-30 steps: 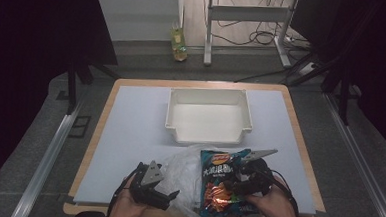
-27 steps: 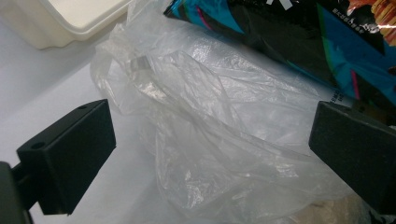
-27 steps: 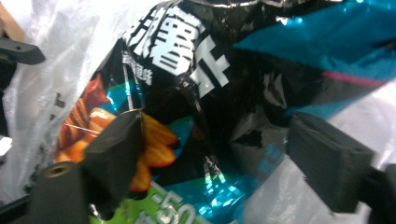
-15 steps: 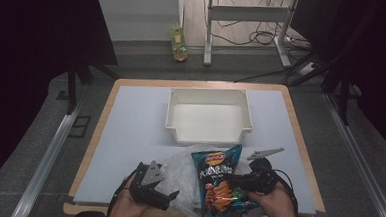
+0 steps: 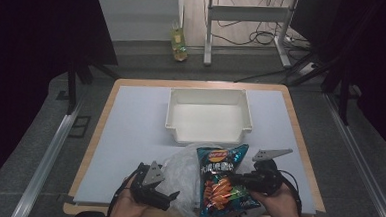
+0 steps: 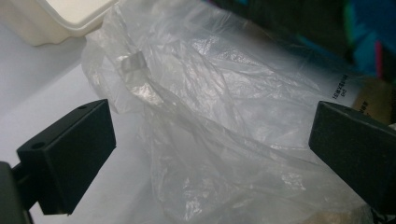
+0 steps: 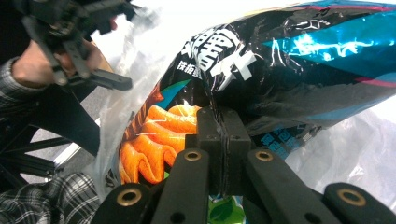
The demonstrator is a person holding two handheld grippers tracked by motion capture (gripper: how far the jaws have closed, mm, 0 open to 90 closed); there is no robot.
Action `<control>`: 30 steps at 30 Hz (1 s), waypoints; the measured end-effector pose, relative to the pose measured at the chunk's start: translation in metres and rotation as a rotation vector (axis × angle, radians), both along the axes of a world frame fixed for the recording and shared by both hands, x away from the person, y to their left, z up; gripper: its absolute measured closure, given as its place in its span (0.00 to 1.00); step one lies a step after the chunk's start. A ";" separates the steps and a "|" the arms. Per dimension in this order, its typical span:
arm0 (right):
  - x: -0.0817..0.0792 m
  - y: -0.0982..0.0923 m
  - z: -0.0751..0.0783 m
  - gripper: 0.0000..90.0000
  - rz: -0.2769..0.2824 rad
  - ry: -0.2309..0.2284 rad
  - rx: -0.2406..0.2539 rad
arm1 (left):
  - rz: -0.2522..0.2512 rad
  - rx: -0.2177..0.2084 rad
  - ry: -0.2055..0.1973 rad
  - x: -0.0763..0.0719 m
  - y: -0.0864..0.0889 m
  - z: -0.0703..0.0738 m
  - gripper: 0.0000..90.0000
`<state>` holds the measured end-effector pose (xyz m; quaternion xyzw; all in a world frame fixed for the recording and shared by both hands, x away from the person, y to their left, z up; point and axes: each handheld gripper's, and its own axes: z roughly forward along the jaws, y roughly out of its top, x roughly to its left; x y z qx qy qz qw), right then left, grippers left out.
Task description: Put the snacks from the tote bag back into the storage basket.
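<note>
Left gripper (image 5: 172, 196) at the near left edge of the table (image 5: 130, 130), jaws spread wide, clear plastic bag (image 6: 224, 130) lying between them, untouched. Centre: white bin (image 5: 208, 114) just behind the bag. Right gripper (image 7: 223, 135), jaws just closed and pressed together, pinching the chip packet (image 5: 222, 182) over the bag.
</note>
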<state>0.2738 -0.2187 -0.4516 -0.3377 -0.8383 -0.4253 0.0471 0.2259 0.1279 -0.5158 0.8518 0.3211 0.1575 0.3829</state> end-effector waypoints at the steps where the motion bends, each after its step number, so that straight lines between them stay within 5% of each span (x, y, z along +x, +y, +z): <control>1: -0.001 -0.001 0.003 0.99 -0.002 -0.015 0.002 | 0.001 0.001 0.000 0.000 0.000 0.000 0.00; 7: -0.003 -0.008 0.020 0.99 -0.009 -0.062 0.039 | 0.007 0.004 0.003 0.001 0.000 -0.001 0.00; 19: -0.009 -0.018 0.036 0.99 -0.007 -0.074 0.099 | 0.012 -0.005 -0.007 0.000 0.000 0.001 0.00; 30: 0.008 -0.007 0.047 0.98 -0.004 -0.156 0.109 | 0.031 -0.056 -0.046 -0.001 0.004 0.004 0.00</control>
